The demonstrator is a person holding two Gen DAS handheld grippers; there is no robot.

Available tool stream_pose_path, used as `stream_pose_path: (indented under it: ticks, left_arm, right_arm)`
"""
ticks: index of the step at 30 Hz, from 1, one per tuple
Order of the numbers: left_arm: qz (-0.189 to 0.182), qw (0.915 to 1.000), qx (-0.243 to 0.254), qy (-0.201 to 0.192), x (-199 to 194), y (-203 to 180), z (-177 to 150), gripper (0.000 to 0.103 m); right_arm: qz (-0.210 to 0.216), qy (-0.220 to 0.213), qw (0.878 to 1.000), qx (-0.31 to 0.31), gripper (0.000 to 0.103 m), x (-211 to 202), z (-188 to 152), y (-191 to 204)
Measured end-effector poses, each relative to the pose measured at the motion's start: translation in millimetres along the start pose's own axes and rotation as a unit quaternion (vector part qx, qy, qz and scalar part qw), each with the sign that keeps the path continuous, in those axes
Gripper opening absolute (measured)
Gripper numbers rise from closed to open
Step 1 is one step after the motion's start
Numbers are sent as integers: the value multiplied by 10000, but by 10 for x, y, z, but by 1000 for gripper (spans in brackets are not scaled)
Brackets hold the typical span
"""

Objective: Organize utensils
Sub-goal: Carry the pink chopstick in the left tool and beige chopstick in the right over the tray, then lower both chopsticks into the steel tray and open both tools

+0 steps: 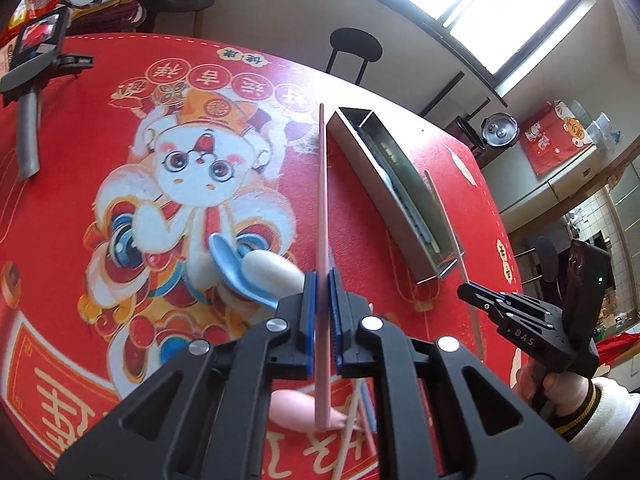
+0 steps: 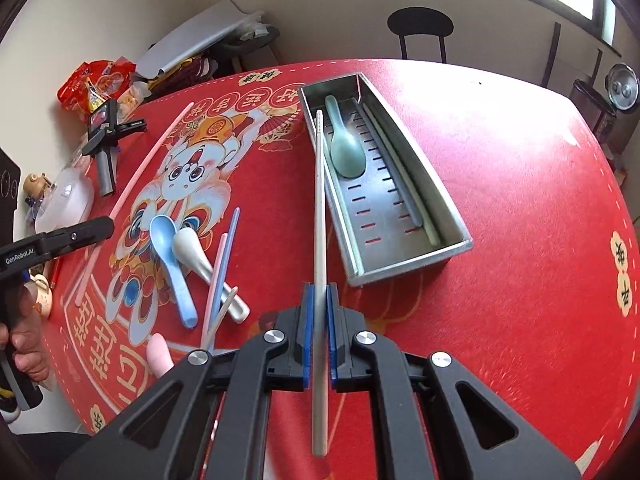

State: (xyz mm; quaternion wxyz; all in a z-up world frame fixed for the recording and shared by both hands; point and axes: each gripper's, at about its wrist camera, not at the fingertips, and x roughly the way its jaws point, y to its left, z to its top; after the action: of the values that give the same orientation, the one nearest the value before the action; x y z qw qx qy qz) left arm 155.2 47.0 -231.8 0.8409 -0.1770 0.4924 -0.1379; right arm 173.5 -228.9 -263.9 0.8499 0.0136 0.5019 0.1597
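My left gripper (image 1: 322, 280) is shut on a pink chopstick (image 1: 323, 184), held above the red tablecloth (image 1: 72, 184) and pointing away beside the metal tray (image 1: 352, 152). My right gripper (image 2: 319, 292) is shut on a cream chopstick (image 2: 319, 200) whose far tip hangs over the near-left rim of the tray (image 2: 412, 258). Inside the tray lie a green spoon (image 2: 346, 148) and a pair of chopsticks (image 2: 400, 176). On the cloth lie a blue spoon (image 2: 168, 248), a white spoon (image 2: 192, 248), a blue chopstick (image 2: 228, 256) and two pale chopsticks. A pink spoon handle (image 2: 158, 354) shows near the gripper.
A small camera on a stand (image 2: 104, 128) and snack bags (image 2: 92, 84) sit at the table's far left, with a clear plastic container (image 2: 68, 200) nearer. A black chair (image 2: 420, 24) stands beyond the far edge. Bare red cloth (image 2: 520, 220) lies right of the tray.
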Motion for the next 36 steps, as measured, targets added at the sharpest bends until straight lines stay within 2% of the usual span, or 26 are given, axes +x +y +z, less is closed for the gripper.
stream_pose_path:
  ticks: [5,11,19,24,29,33,36]
  left_arm:
    - [-224,9996,-45,138,465,-392,395,11]
    - [-433,9948,-834,403,1061,-633,813,11]
    - [-431,9821,-1659,783,1576,-693,1047,11]
    - [-406,9787,-1782,936,1728,-696,1072,11]
    - [-367,9806,-1674,949,1798,-711,1136,11]
    - [-362,9836,-1532,878,1753,-703,1203,18]
    - [-353,9874,-1341,765,1663,-714,1249,18]
  right_arm:
    - [-175,159,9982,-557,6,145,394,-186]
    - [-192,446,9960,-747,6,413,773,-416]
    - [-143,721,9937,-846,6,698,1033,-491]
    - [-74,794,9946,-663,6,811,1105,-565]
    - [-104,822,9945,-647,6,874,1130,-563]
    - [-214,766,9953,-556,8,840,1152,-582]
    - [-299,661,9957,-584,18,742,1166,-595]
